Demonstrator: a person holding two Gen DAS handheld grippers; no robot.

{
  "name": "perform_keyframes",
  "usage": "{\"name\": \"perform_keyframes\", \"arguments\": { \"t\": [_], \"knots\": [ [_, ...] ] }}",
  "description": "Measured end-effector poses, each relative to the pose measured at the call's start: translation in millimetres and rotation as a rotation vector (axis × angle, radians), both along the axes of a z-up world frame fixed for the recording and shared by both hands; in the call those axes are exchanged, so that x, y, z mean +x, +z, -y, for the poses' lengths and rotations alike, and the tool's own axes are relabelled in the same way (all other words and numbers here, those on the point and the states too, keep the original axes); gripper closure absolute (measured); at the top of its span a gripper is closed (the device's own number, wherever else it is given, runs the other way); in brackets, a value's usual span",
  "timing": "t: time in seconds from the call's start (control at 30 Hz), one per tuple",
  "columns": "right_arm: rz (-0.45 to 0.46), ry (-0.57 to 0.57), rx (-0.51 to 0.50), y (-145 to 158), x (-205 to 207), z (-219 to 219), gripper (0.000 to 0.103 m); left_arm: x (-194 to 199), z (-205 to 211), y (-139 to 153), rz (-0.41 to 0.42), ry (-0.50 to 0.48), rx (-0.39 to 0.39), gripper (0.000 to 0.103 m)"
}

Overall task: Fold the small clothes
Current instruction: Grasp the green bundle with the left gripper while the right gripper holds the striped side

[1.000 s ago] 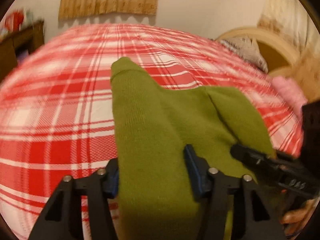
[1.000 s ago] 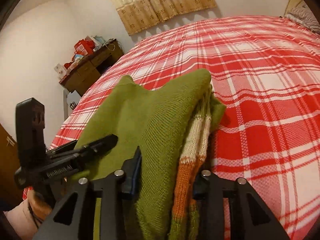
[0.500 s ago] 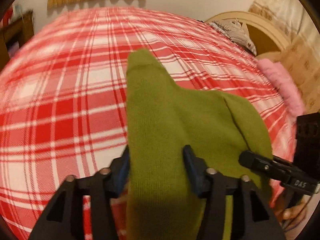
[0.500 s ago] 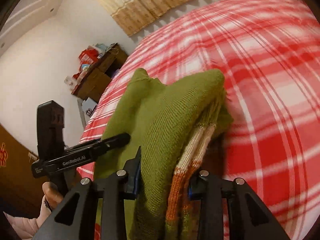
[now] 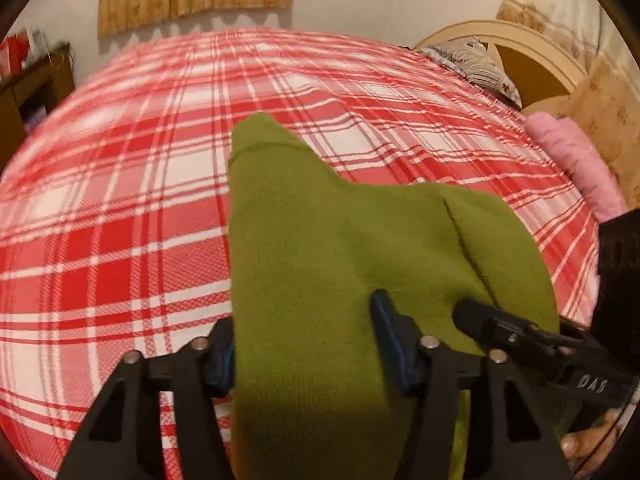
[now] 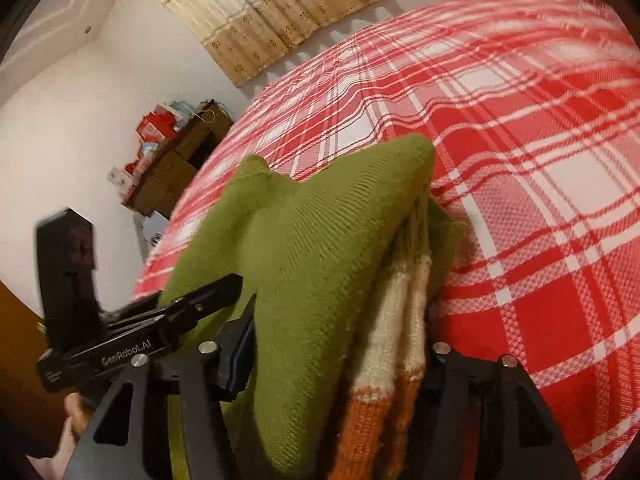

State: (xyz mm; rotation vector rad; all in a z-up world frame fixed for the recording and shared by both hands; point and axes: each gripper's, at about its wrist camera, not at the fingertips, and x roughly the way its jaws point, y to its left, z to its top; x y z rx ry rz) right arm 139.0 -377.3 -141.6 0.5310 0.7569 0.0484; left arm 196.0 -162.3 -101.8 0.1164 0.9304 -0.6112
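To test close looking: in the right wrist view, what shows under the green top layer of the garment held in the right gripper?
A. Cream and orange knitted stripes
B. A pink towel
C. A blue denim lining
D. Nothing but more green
A: beneath the green fold of the garment in the right gripper, cream and orange knit bands show along its edge.

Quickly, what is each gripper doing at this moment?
Left gripper: closed on the green knitted sweater.
Right gripper: closed on the same sweater.
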Motion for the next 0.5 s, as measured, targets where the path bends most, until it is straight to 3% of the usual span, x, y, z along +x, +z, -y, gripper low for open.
{"name": "perform_keyframes", "arguments": {
  "t": [0.07,0.13,0.27,0.5],
  "knots": [
    [0.01,-0.006,-0.117,12,-2,-17,0.063,-4,-1,4,0.021,0.019,0.005,0.059],
    [0.035,-0.01,-0.16,23,-8,-28,0.065,-5,-6,7,0.021,0.03,-0.012,0.063],
    [0.071,-0.022,-0.163,39,-22,-40,0.065,-13,-21,20,0.031,0.047,-0.054,0.065],
    [0.124,-0.011,-0.19,64,-41,-69,0.065,-39,-39,37,0.117,0.068,-0.041,0.065]
  ]
}}
